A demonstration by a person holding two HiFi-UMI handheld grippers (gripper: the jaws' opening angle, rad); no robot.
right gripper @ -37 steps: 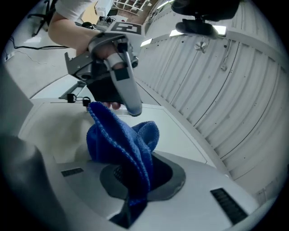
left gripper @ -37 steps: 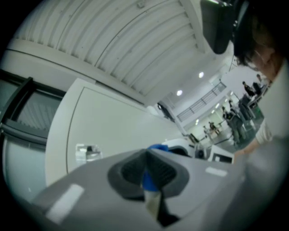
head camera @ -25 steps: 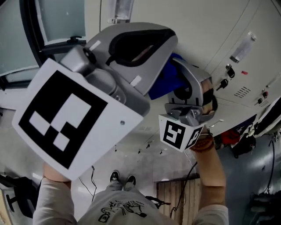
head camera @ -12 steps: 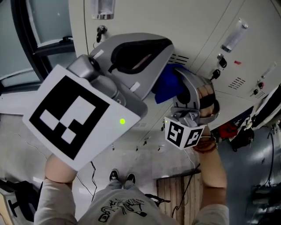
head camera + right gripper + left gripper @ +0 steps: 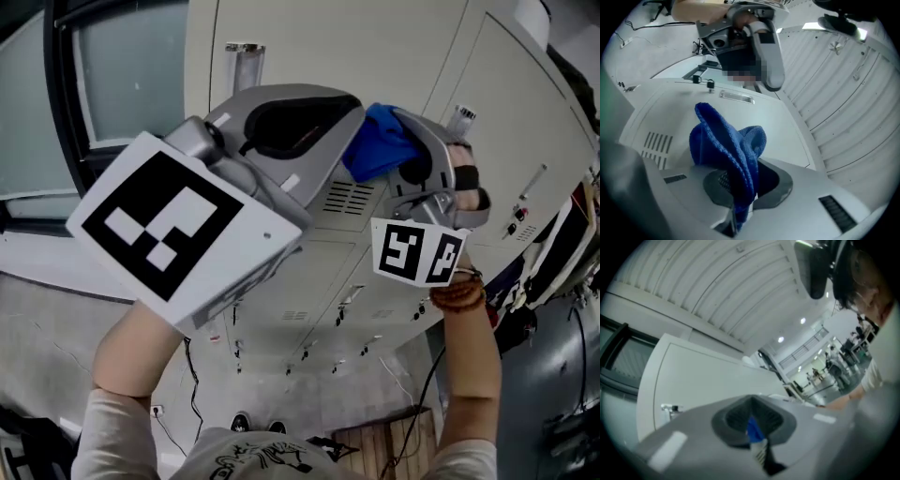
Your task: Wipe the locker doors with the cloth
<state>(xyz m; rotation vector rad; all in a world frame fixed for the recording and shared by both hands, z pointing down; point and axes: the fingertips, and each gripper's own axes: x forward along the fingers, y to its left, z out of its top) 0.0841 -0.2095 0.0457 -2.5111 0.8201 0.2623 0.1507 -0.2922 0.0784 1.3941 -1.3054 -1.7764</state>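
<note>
Cloth (image 5: 726, 150), blue and looped like terry, sits pinched in the right hand-held gripper (image 5: 740, 199). Its jaws are closed down on a fold, and the rest bunches up ahead of the tips. In the head view the cloth (image 5: 380, 150) lies at a pale locker door (image 5: 309, 47), just beyond that gripper's nose. Whether it actually presses on the metal I cannot tell.

Both forearms reach upward. The right forearm (image 5: 464, 366), with a bead bracelet (image 5: 457, 295) at the wrist, carries its gripper with the marker cube (image 5: 417, 253) facing the camera. The left forearm (image 5: 131, 347) holds its gripper just left of the right one, nose pointing toward the cloth.

Ahead of the right gripper the door panel (image 5: 754, 122) spreads flat and open. Vent slots (image 5: 656, 145) lie to the gripper's left, and a small label holder (image 5: 736, 97) lies farther ahead.

The left hand-held gripper (image 5: 757, 439) has its jaws drawn together. Only a thin blue sliver shows at the seam, and I cannot tell what it is. Its tips touch no door.
</note>
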